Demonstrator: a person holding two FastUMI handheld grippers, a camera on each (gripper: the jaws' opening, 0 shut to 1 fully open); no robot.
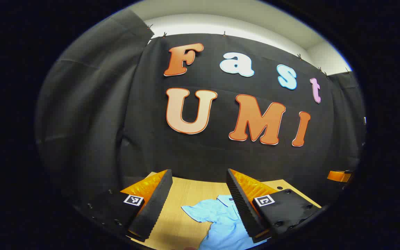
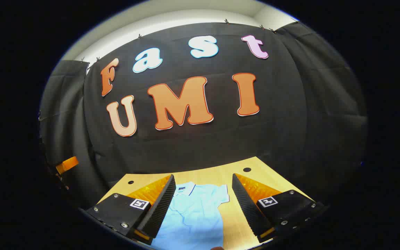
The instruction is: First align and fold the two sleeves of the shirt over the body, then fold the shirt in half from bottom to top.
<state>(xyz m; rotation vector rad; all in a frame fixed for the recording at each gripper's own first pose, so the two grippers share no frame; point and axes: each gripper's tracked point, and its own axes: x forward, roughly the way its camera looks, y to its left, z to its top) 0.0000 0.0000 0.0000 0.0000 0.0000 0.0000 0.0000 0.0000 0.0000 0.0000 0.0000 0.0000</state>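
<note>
- Light blue short-sleeved collared shirt [image 1: 221, 222] lies flat on the pale wooden table [image 1: 193, 194], low in the left gripper view's centre.
- The left gripper [image 1: 200, 201] hangs above it, jaws spread wide, holding nothing.
- In the right gripper view, the shirt [image 2: 194, 211] sits at bottom centre; the right gripper [image 2: 203, 205] is likewise released and empty.

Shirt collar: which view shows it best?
The left gripper view: the collar of the light blue shirt sits in the open between the claw's fingers. In the right gripper view, the collar is partly hidden behind a claw finger.
</note>
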